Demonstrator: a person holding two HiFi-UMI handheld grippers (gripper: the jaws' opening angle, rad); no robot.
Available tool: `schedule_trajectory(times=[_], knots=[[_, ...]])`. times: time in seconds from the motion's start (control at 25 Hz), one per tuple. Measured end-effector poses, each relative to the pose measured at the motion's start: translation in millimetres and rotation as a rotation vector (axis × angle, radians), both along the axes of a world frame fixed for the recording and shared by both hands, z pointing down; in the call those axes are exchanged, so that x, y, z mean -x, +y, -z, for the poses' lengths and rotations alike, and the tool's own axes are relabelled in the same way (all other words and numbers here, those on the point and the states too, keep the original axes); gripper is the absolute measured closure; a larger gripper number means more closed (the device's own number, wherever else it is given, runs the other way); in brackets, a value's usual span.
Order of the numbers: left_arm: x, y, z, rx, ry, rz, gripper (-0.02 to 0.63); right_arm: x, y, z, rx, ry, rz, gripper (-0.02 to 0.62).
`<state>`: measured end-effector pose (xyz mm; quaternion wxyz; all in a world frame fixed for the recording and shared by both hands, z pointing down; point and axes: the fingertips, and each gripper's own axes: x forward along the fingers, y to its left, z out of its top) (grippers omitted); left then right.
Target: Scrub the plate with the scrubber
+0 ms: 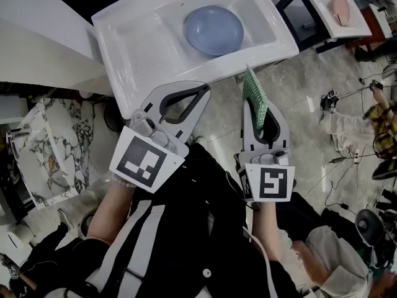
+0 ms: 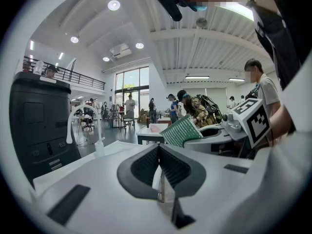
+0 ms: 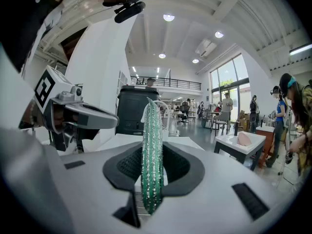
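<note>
Right gripper [image 1: 253, 109] was clamped on the scrubber [image 1: 254, 85]: a green mesh pad held on edge, most of it sticking out past the jaw tips. Left gripper [image 1: 200, 93] was shut with nothing in it. Both sat side by side in front of the person, near level, short of the sink [image 1: 139, 48]. Plate [image 1: 214, 30] lay flat in the basin toward its right end, nothing touching it. No scrubbing yet, so I'd call this the approach.

Notes for doing it well, my read:
- Pad was edge-on to the plate. Roll the right wrist and tip down so the broad face lands flat. Otherwise only the thin edge drags.
- Pad looked soft and was gripped only at its lower part. Press lightly or it'll fold over or slip in the jaws.
- Plate sat loose on a slick basin and will likely skate under sideways strokes. Left gripper was free, so pin the plate's rim with its closed tips, or open it and pinch the rim.
- Clear the front sink rim on the way in: come over it, then down.
- Small overlapping circles, centre outward, then round the rim.

Main risk: pad drops into the basin if the grip loosens.
</note>
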<state>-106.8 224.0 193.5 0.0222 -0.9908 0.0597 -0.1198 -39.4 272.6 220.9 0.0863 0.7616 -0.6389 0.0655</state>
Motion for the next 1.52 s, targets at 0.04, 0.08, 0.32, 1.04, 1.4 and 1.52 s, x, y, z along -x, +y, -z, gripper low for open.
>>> schedule_trajectory(times=[0.04,0.08,0.32,1.04,1.4,1.52], knots=[[0.3,0.6,-0.4,0.003,-0.001,-0.001,0.607,0.2,0.6,-0.8,0.002,-0.001,-0.001,0.503],[0.5,1.1,-0.6,0.005,-0.003,-0.002,0.607,0.4,0.9,-1.2,0.004,-0.002,-0.001,0.503],[-0.3,3.6,0.6,0.004,-0.001,-0.006,0.607,1.7,0.2,0.3,0.0,-0.016,0.001,0.503],[0.7,-5.7,-1.2,0.015,0.015,-0.023,0.607,-6.0,4.2,-4.0,0.033,-0.006,-0.071,0.503],[0.0,-18.4,2.0,0.024,0.031,-0.055,0.607,-6.9,3.5,4.4,0.015,0.029,-0.119,0.503],[1.5,-20.7,4.6,0.026,0.044,-0.067,0.607,-5.2,6.2,5.0,0.017,0.037,-0.14,0.503]])
